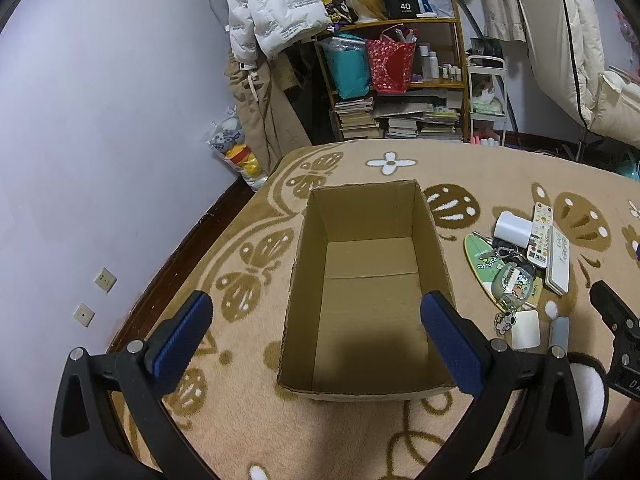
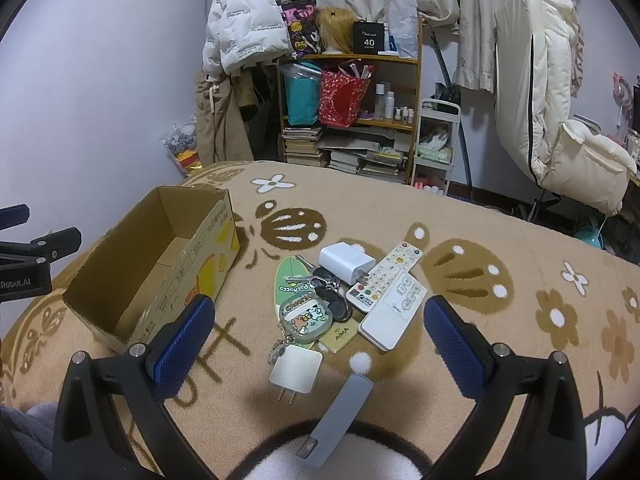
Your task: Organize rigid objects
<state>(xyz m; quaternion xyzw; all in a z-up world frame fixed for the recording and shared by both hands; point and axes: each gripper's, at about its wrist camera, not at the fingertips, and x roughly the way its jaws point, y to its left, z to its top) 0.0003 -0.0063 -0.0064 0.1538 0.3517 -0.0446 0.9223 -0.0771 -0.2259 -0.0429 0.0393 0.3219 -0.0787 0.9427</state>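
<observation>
My way down into the box (image 1: 362,280) is open, its walls the only bar, while the remotes (image 2: 386,298), chargers (image 2: 347,262) and keys (image 2: 330,292) crowd together beside it.

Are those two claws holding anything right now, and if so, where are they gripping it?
Nothing is held. The left claw is open above the empty cardboard box, and the right claw is open over the pile of small items, above the white charger.

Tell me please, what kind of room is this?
Probably a bedroom at home: a soft patterned blanket covers what looks like a bed, a wooden shelf holds books and bottles, and a white padded jacket hangs by the wall.
</observation>
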